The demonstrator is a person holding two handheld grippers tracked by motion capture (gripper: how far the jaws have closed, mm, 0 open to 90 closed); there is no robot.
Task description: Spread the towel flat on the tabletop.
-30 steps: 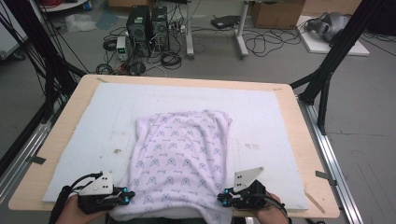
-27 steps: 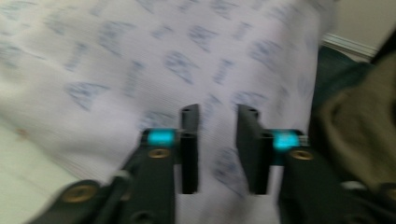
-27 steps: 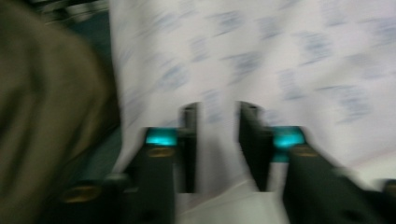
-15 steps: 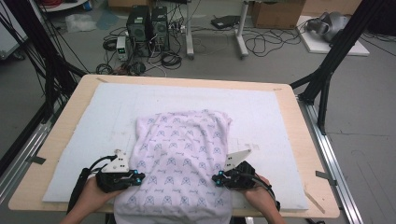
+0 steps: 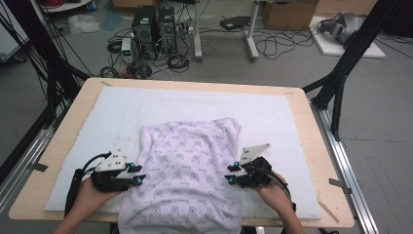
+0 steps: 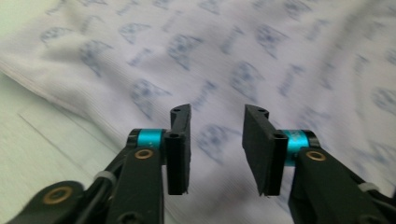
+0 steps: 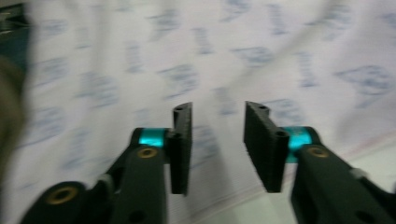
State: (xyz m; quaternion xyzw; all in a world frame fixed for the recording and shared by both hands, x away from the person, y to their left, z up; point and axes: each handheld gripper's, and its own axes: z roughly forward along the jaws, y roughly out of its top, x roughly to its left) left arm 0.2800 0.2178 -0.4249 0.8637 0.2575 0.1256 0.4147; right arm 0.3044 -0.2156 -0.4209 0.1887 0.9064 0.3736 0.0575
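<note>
A white garment (image 5: pixel 190 165) with a pale blue print lies flat on the white mat (image 5: pixel 272 112), and its near end hangs over the table's front edge. My left gripper (image 5: pixel 139 179) sits at the garment's left side and my right gripper (image 5: pixel 231 175) at its right side, both pointing inward. In the left gripper view the left gripper (image 6: pixel 217 149) has just been opening, with a bare gap above the cloth (image 6: pixel 261 56). The right gripper (image 7: pixel 217 144) has likewise just been opening over the cloth (image 7: pixel 261 51), with nothing pinched.
The mat covers most of a wooden table (image 5: pixel 311 146). Black frame posts (image 5: pixel 341 73) stand at the table's right and left. Computer towers (image 5: pixel 153 24) and cables lie on the floor beyond the far edge. Bare mat stretches left, right and behind the garment.
Both hands moved away from the near edge and up along the garment's sides. Both pairs of jaws, shut before, now stand apart.
</note>
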